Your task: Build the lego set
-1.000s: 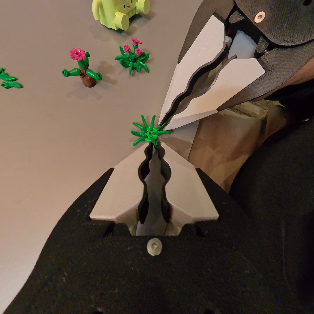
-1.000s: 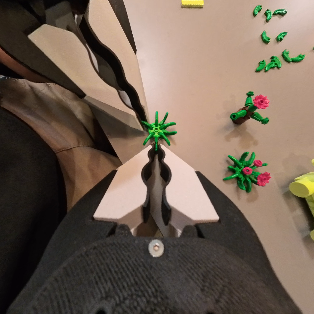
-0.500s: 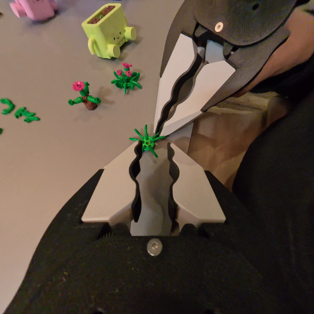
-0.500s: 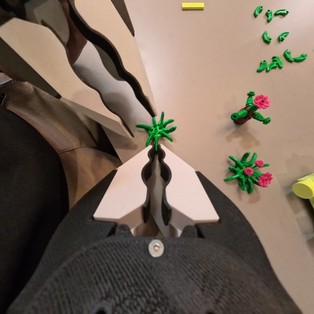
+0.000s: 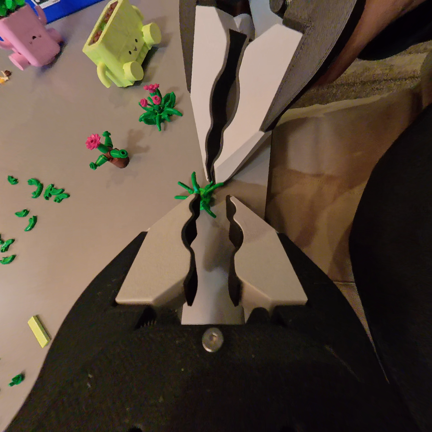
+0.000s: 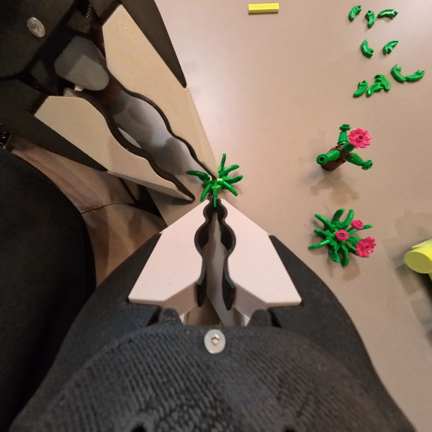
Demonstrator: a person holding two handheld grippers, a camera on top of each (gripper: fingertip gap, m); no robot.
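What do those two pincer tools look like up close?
Both the left gripper and right gripper have a black, rough-textured body with a silver screw in the middle. Each carries two pale grey wedge-shaped fingers tapering to points, with wavy black inner edges.

left gripper [image 5: 211, 198] — black textured body, silver screw | fingers [image 5: 163, 252] — pale grey, wavy black inner edges

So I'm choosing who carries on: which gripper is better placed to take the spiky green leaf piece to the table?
Right. The right gripper is shut on the spiky green leaf piece; the left gripper stands open beside it.
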